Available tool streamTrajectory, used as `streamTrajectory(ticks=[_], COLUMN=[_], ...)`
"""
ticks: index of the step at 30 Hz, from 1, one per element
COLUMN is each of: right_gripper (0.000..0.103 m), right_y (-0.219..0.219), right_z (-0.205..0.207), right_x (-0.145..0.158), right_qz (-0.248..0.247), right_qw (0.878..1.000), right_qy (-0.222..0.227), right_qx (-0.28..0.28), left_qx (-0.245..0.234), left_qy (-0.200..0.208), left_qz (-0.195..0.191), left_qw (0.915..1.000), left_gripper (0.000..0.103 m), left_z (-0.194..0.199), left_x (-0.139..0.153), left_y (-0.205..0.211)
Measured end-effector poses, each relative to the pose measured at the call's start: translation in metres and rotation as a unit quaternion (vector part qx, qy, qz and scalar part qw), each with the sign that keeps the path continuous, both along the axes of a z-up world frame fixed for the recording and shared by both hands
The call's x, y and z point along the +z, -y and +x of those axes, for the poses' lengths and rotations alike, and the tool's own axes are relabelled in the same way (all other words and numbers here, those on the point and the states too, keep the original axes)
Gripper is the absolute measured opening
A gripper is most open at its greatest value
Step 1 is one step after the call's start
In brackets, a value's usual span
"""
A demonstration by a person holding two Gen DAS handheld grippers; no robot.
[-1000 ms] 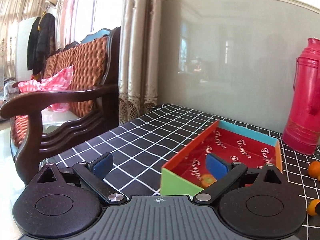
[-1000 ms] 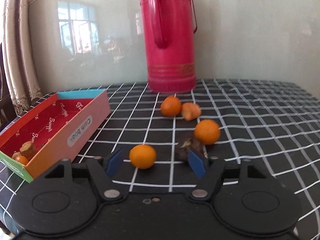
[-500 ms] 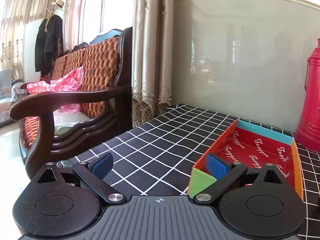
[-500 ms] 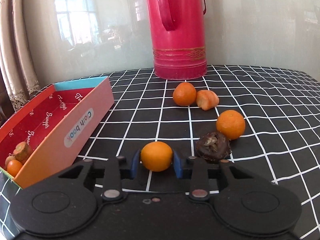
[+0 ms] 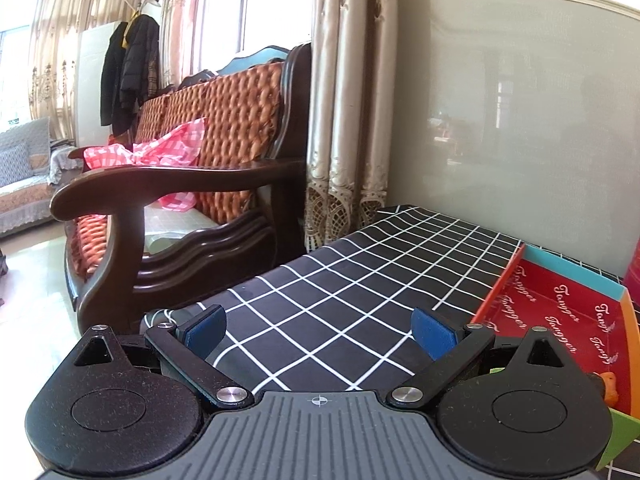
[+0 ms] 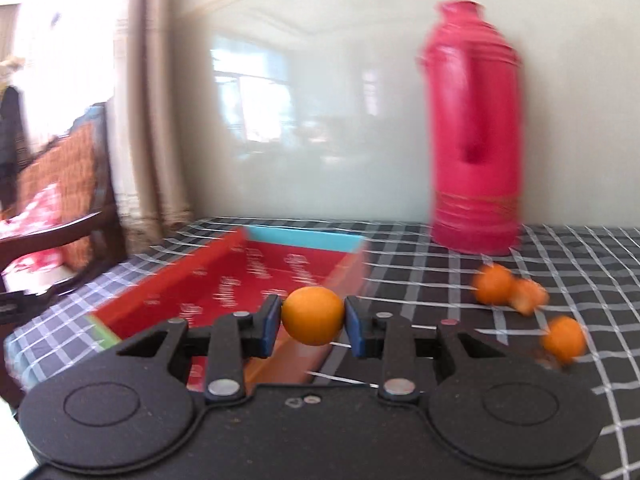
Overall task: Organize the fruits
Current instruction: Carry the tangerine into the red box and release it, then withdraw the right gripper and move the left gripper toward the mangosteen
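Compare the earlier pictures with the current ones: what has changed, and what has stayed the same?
The right gripper closed on the small round orange fruit, lifted it and swung left towards the red-lined cardboard box. The left gripper drifted left, open and empty. The other oranges stayed beside the red flask.

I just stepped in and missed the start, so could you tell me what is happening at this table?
A person is sorting fruit with a handheld gripper in each hand. The right gripper has its jaws shut on a small orange, held in front of the red tray. More oranges lie on the checked tablecloth near the red flask. The left gripper is open and holds nothing, beside the tray's left wall.
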State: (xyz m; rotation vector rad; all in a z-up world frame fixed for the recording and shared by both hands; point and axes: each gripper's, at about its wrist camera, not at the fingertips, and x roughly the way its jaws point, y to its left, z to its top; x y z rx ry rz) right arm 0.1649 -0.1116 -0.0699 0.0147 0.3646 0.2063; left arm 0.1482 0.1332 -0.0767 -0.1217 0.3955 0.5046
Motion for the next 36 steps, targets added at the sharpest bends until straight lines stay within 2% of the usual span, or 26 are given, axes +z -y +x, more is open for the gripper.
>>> streamTrajectory(ticks=[4, 10, 11, 14, 22, 30, 36], right_gripper=[0.026, 0.027, 0.028, 0.043, 0.062, 0.082, 0.097], right_y=[-0.026, -0.046, -0.047, -0.046, -0.025, 0.009, 0.039], right_z=[0.000, 0.004, 0.003, -0.002, -0.010, -0.016, -0.026], right_x=[-0.001, -0.009, -0.010, -0.006, 0.009, 0.013, 0.019], right_qz=[-0.025, -0.043, -0.046, -0.045, -0.027, -0.014, -0.016], right_qw=[0.999, 0.997, 0.997, 0.997, 0.998, 0.996, 0.987], right_qy=[0.002, -0.017, -0.014, 0.005, 0.052, 0.048, 0.055], right_qx=[0.046, 0.065, 0.063, 0.057, -0.002, -0.076, -0.147], left_qx=[0.007, 0.009, 0.009, 0.006, -0.004, -0.020, -0.044], left_qy=[0.000, 0.002, 0.002, 0.001, -0.002, -0.008, -0.006], left_qz=[-0.005, -0.005, -0.005, -0.007, 0.000, 0.005, 0.012], left_qw=[1.0000, 0.9999, 0.9999, 1.0000, 1.0000, 0.9997, 0.9989], left_gripper=[0.098, 0.098, 0.098, 0.098, 0.098, 0.098, 0.098], left_z=[-0.002, -0.005, -0.004, -0.003, 0.000, 0.004, 0.005], left_x=[0.000, -0.001, -0.001, -0.001, -0.001, 0.000, 0.002], left_y=[-0.009, -0.013, -0.013, -0.011, -0.001, 0.016, 0.038])
